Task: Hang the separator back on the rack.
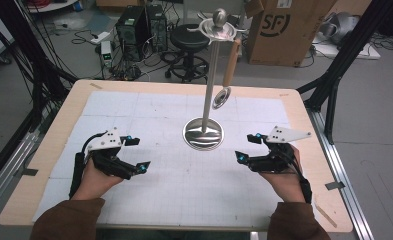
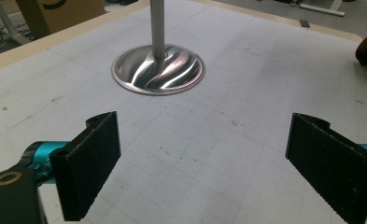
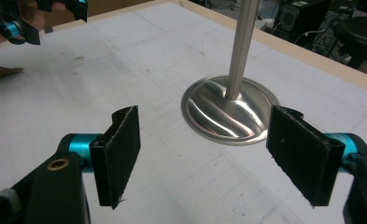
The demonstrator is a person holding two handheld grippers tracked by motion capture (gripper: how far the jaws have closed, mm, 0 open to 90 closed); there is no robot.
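A metal stand rises from a round shiny base (image 1: 203,134) in the middle of the white grid mat (image 1: 134,107). Its pole (image 1: 210,80) ends in a hooked top (image 1: 218,26). A wooden-handled spoon (image 1: 227,75) hangs from one hook, bowl downward. My left gripper (image 1: 137,154) hovers open at the mat's left, and its own view shows wide-set jaws with the base (image 2: 158,71) ahead. At the mat's right my right gripper (image 1: 247,148) is also open, its pads (image 3: 120,154) apart in front of the base (image 3: 228,112). Neither holds anything.
The wooden table edge (image 1: 184,86) frames the mat. Behind the table are a black stool (image 1: 189,42), computer towers (image 1: 141,25) and a cardboard box (image 1: 284,30). Black frame struts (image 1: 334,75) stand at the right and cables hang at the left (image 1: 14,60).
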